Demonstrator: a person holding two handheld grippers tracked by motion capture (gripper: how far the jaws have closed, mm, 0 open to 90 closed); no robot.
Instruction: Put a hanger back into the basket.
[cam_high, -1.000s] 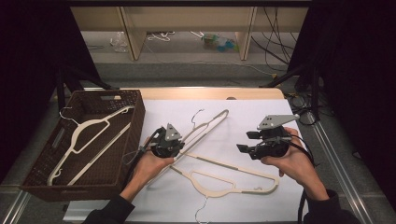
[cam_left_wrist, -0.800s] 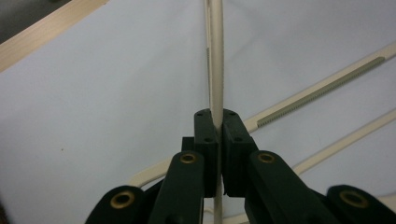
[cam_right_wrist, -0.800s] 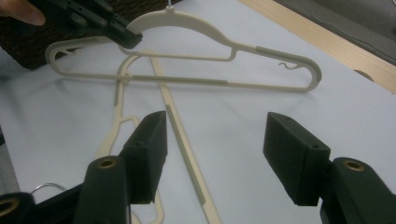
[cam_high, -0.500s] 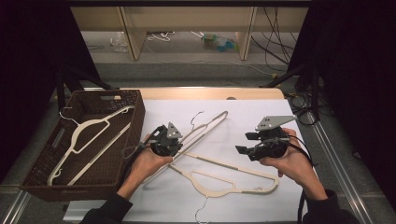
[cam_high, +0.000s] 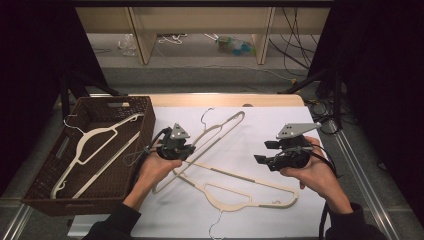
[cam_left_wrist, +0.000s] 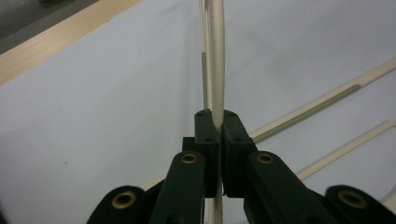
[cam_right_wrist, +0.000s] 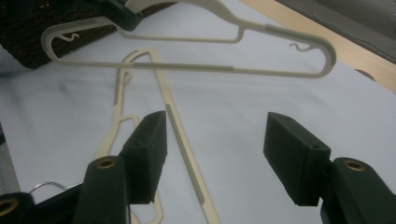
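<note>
Both hangers out on the desk (cam_high: 320, 125) are looking like smooth cream plastic with a soft sheen, and each one is carrying a thin shiny metal wire hook. The held hanger (cam_high: 220, 132) and the flat hanger (cam_high: 235, 192) are showing ribbed grip strips along their bars. The left tool (cam_left_wrist: 215, 128) is looking like matt black plastic with brassy rivets. A matt white sheet is covering the desk, with pale wood edging. The basket (cam_high: 47, 172) is showing rough dark woven wicker.
</note>
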